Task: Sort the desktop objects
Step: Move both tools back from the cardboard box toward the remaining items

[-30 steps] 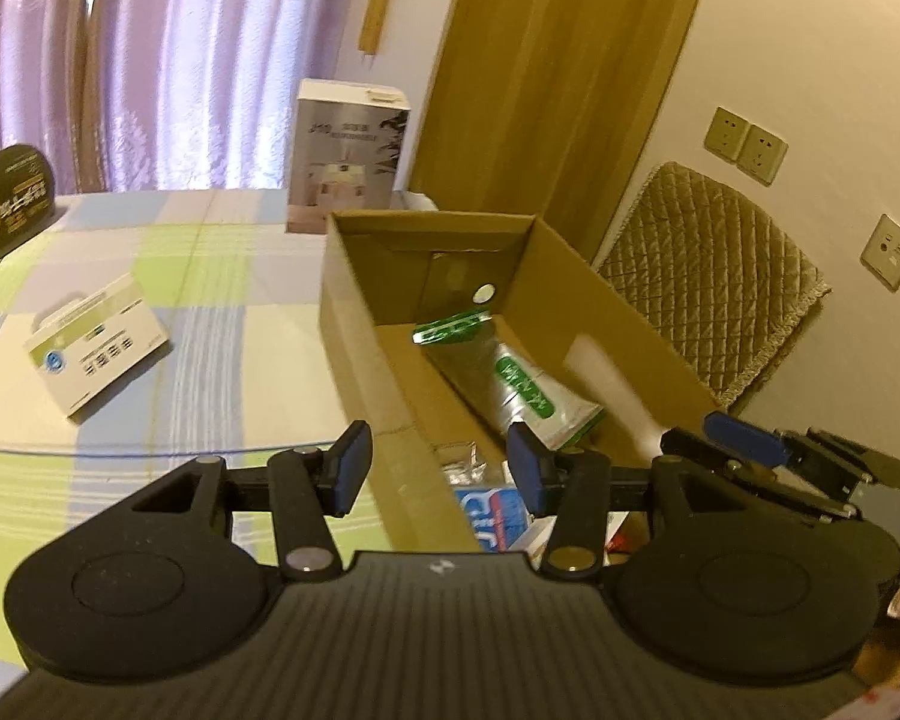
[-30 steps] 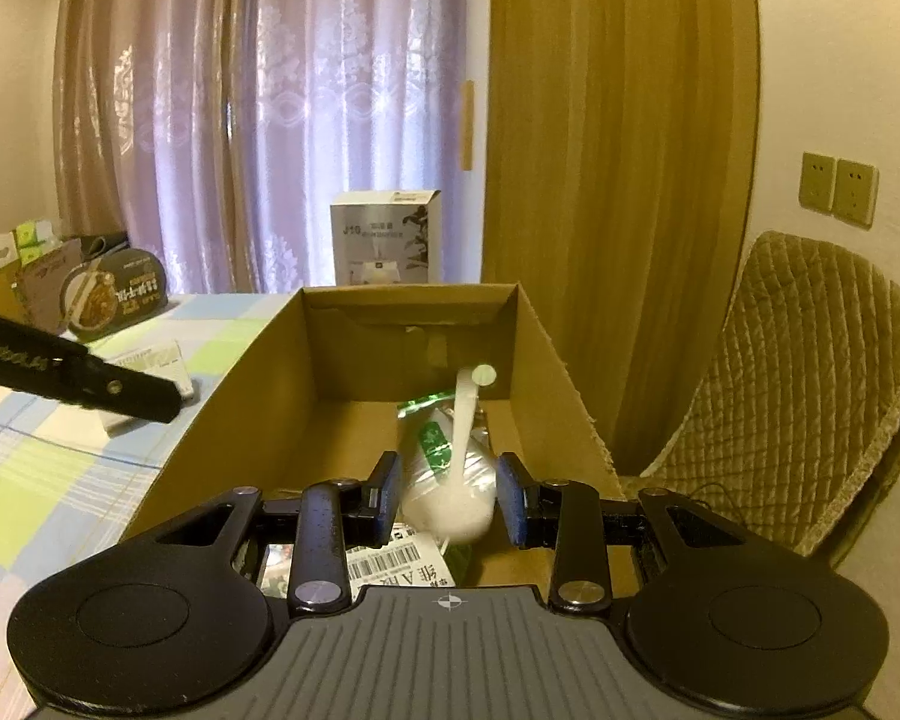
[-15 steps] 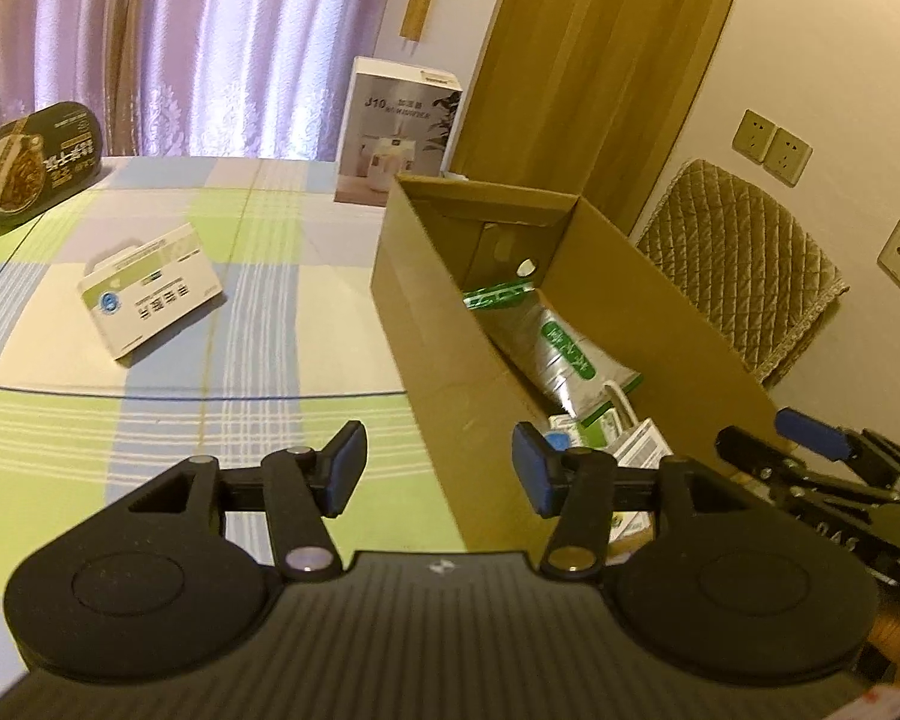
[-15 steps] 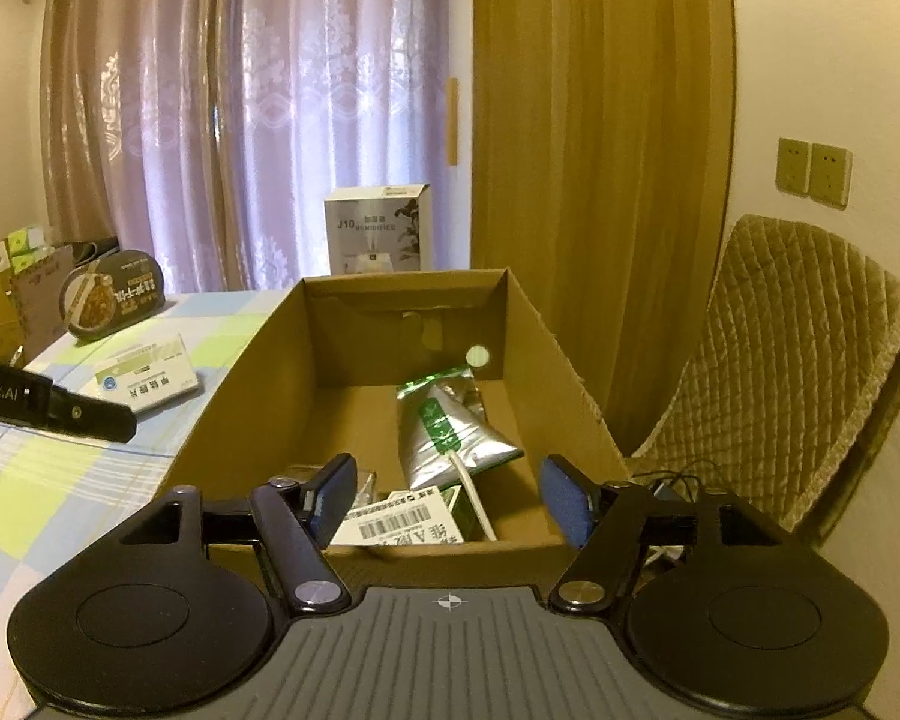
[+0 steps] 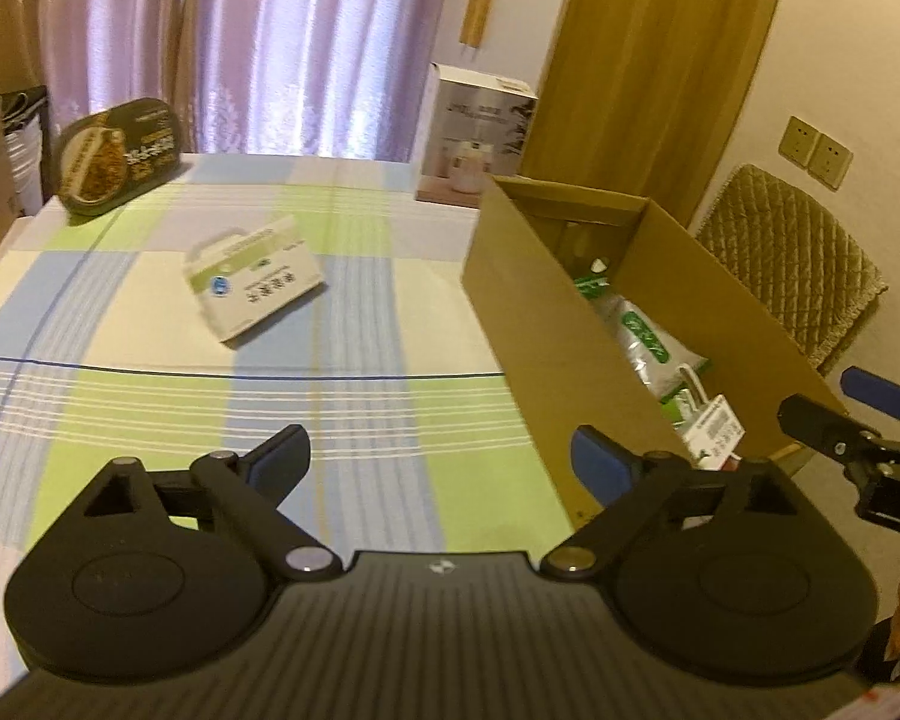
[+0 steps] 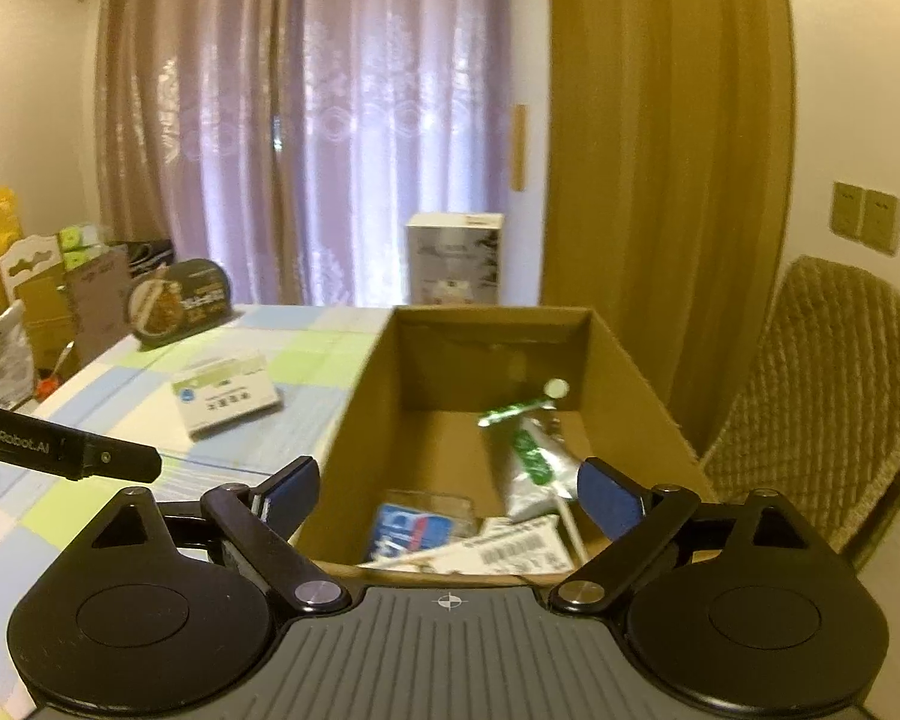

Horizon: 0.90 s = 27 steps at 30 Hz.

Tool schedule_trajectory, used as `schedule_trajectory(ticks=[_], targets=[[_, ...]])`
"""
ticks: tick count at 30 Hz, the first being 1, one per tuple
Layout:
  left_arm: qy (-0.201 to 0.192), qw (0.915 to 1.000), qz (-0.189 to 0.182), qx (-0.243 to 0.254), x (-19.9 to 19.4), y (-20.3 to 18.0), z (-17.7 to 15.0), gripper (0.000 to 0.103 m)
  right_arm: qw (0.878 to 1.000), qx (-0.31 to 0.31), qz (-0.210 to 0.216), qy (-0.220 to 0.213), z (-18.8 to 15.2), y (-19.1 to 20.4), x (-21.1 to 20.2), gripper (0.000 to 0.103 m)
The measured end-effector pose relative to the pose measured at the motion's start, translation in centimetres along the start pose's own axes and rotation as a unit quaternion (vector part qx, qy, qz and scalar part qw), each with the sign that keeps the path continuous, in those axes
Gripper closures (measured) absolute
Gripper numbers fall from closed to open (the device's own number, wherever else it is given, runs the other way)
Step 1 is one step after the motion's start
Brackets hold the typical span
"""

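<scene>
Right wrist: "GenRobot.AI" on left gripper (image 6: pixel 66 456)

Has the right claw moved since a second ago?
Yes. The right claw has pulled back and up from the cardboard box and opened, leaving the white spoon inside it.

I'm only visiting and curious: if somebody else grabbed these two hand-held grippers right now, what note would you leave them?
Left gripper: open, empty, above the checked tablecloth.
Right gripper: open, empty, at the near end of the cardboard box.
Done: the box holds a silver-green pouch, a white spoon, a blue-and-white packet and a barcoded package.
Left: the white-and-green carton lies flat on the cloth; the oval food tray leans at the far edge; a white appliance box stands behind the cardboard box.
</scene>
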<state>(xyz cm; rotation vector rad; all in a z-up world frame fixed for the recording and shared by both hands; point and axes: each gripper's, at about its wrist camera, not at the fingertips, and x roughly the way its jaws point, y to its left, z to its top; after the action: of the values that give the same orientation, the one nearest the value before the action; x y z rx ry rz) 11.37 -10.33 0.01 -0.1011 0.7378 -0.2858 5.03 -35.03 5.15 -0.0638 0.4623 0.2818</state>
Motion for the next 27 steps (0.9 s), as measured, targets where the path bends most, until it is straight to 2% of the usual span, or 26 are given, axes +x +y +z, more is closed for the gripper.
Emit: schedule_trajectory(ticks=[7,19,27], targets=[[-0.006,0.9996,0.028,0.001,-1.6,3.2,-0.4,0.003,1.000,-0.013,0.020,0.017,0.1,2.3,0.7,0.002],[-0.007,0.9978,0.065,0.005,-1.9,9.3,-0.3,0.003,0.997,-0.058,0.054,0.023,1.4,6.6,2.7,0.002],[0.002,0.9968,0.080,0.004,-0.2,13.1,0.0,0.002,0.993,-0.070,0.088,0.040,2.3,9.6,6.3,0.002]])
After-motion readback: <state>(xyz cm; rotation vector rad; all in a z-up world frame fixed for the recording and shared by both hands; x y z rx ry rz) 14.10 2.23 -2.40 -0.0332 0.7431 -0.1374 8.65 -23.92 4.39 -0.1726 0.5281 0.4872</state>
